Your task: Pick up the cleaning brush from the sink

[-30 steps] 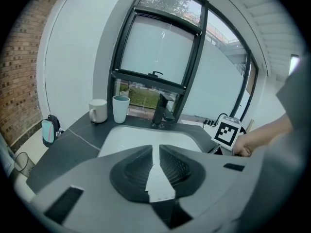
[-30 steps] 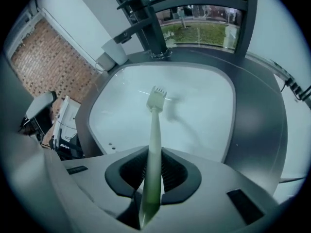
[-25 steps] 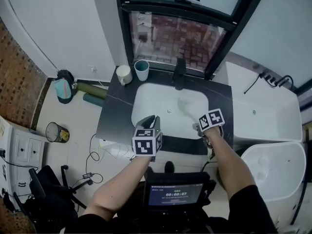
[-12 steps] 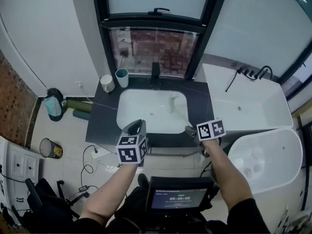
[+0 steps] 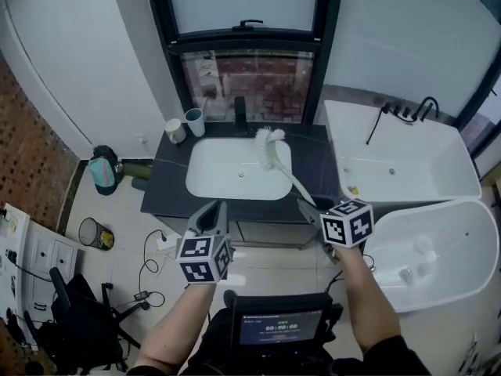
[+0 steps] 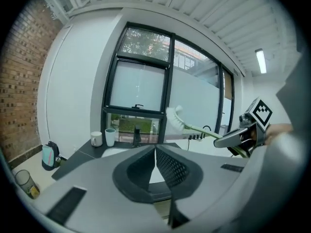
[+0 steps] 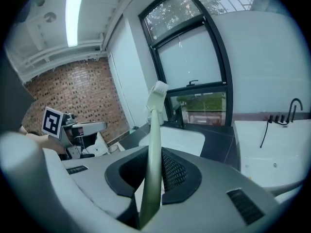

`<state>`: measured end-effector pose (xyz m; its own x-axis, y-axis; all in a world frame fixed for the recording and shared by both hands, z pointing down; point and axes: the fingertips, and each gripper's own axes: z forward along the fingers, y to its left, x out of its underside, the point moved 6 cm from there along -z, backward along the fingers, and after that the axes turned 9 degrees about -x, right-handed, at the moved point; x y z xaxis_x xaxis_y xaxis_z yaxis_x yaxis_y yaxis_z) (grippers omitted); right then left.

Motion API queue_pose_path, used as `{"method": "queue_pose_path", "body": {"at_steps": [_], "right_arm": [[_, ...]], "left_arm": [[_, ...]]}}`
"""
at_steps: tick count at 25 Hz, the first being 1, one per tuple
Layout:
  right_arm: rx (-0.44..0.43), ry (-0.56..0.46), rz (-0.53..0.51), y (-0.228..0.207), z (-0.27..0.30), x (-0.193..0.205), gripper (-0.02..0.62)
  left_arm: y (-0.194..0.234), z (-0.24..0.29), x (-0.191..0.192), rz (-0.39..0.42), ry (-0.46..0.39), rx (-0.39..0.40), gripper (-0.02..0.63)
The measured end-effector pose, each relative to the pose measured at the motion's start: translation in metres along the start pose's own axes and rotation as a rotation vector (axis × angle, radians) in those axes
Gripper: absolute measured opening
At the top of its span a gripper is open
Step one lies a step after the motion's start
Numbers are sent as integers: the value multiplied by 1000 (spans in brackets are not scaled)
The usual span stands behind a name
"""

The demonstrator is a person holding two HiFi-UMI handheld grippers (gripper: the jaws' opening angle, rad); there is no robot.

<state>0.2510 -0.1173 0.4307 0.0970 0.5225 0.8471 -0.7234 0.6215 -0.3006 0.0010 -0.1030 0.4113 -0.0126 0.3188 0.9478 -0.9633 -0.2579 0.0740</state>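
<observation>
Pale-green, white-bristled cleaning brush [image 5: 283, 167] now up out of white sink [image 5: 215, 172], pointing 11 o'clock, squeezed by right gripper [image 5: 310, 208]; left gripper [image 5: 213, 210] closed, empty; pickup looks done.

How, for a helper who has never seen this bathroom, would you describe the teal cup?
Find the dark counter under the window, with the white sink set in it. At its back left corner, left of the black faucet, two cups stand side by side. The teal cup is the one nearer the faucet; its neighbour is a white mug.
</observation>
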Motion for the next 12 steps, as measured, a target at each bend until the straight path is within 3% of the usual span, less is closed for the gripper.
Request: {"method": "queue_pose_path", "body": {"at_steps": [5,12], "right_arm": [[47,-112,-59,76,-38,0,21],[111,-300,-113,150,-49,14,21]], "left_arm": [[25,-71,-1,22,-71,-15,0],[53,-122,13,33,-105,76,0]]}}
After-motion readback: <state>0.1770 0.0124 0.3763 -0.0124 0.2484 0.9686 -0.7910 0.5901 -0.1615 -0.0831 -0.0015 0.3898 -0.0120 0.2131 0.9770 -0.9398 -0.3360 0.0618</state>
